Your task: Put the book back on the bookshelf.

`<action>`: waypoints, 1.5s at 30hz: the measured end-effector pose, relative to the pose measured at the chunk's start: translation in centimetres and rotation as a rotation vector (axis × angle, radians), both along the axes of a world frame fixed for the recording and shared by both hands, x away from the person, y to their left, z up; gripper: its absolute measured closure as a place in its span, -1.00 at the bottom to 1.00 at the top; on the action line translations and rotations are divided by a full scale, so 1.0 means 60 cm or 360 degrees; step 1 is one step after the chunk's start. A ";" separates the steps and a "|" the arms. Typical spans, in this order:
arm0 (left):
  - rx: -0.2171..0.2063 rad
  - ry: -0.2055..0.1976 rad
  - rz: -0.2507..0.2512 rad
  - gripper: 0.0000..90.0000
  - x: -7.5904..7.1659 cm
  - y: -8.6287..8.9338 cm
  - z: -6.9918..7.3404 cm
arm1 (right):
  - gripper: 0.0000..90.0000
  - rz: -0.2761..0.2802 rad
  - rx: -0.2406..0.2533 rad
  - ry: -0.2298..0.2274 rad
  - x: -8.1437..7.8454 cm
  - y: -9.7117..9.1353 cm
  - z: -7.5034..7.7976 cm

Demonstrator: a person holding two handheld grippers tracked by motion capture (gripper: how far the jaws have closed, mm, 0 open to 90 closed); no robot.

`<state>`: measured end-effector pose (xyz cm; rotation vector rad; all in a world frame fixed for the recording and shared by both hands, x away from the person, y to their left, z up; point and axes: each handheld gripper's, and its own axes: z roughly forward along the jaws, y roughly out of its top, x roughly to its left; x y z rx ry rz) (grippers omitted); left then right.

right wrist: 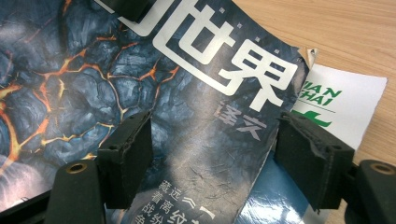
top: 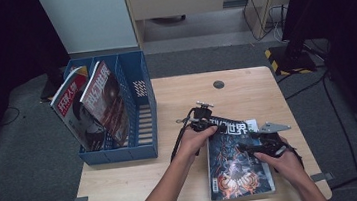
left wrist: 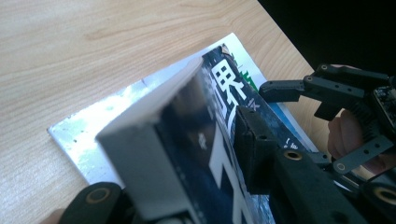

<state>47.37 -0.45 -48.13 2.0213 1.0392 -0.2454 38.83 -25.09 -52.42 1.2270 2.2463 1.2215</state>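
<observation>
A dark magazine [top: 236,167] with glowing lava cracks and white title letters lies on the table's right half, on top of a white and green one [right wrist: 345,98]. My left gripper [top: 208,125] is at its far left corner. In the left gripper view that corner [left wrist: 187,116] is lifted and clamped in my left gripper [left wrist: 175,172], one pad [left wrist: 254,149] pressing on the cover. My right gripper [top: 245,146] hovers over the cover's right side. Its jaws [right wrist: 217,161] stand open, a pad [right wrist: 126,158] on each side of the curled cover edge.
A blue file holder [top: 144,149] stands at the table's left with two magazines [top: 74,109] [top: 106,100] leaning in its left slots. A dark round grommet [top: 218,84] sits near the far edge. Bare wood [top: 135,185] lies in front of the holder.
</observation>
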 end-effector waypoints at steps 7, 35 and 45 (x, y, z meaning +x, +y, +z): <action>-0.0012 0.0014 0.0005 0.70 -0.001 0.001 0.003 | -0.38 0.0002 -0.0003 -0.0007 0.000 0.001 0.000; -0.0143 -0.0324 0.0066 0.80 -0.033 0.056 0.102 | -0.21 -0.0210 0.0010 -0.0089 -0.001 -0.060 0.018; -0.0166 -0.0371 0.0119 0.81 -0.032 0.073 0.123 | -0.22 -0.0271 -0.0006 -0.0073 -0.002 -0.069 0.015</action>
